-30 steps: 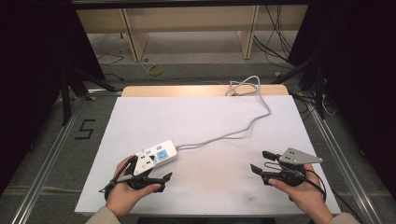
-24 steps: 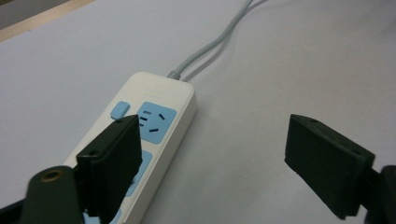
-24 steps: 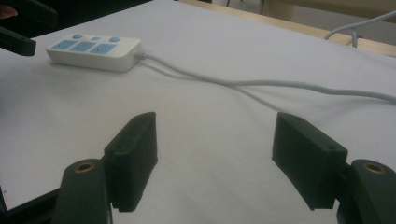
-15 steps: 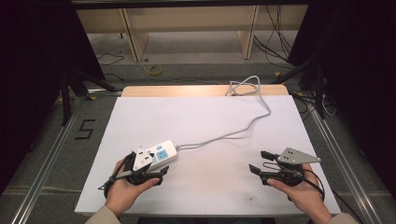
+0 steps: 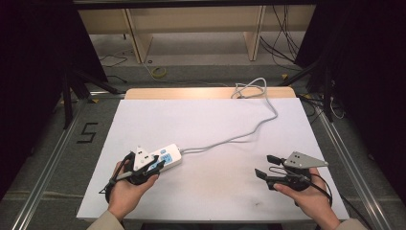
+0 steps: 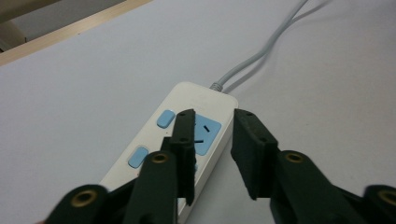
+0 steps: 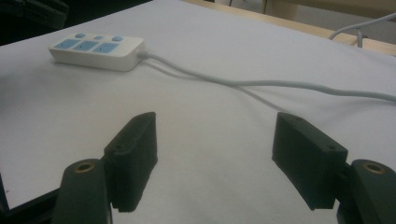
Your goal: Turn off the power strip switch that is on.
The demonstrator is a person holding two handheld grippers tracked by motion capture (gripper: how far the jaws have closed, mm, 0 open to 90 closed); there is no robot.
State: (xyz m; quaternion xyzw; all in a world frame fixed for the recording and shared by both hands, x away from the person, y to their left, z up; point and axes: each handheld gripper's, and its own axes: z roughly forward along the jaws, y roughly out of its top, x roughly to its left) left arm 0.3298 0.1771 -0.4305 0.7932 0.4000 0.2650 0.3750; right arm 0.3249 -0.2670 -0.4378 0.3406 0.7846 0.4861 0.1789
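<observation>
A white power strip [image 5: 166,156] with blue sockets and buttons lies at the front left of the white table [image 5: 206,115]. Its grey cable [image 5: 230,140] runs right and back, off the far edge. My left gripper [image 5: 155,165] hovers over the strip's near end. In the left gripper view, the left gripper [image 6: 215,114] is open by a narrow gap, one jaw above the power strip's [image 6: 205,95] top face and the other beside its right edge. My right gripper [image 5: 263,165] stands open and empty at the front right. From the right gripper [image 7: 217,126], the power strip [image 7: 95,49] lies far off.
The cable [image 7: 261,85] crosses the middle of the table and coils at the wooden back edge [image 5: 191,92]. Wooden shelving [image 5: 191,28] and floor cables lie beyond. A "5" mark [image 5: 86,132] is on the floor at the left.
My left gripper has crept slightly forward over the power strip's near end. The right gripper and the strip have stayed put.
</observation>
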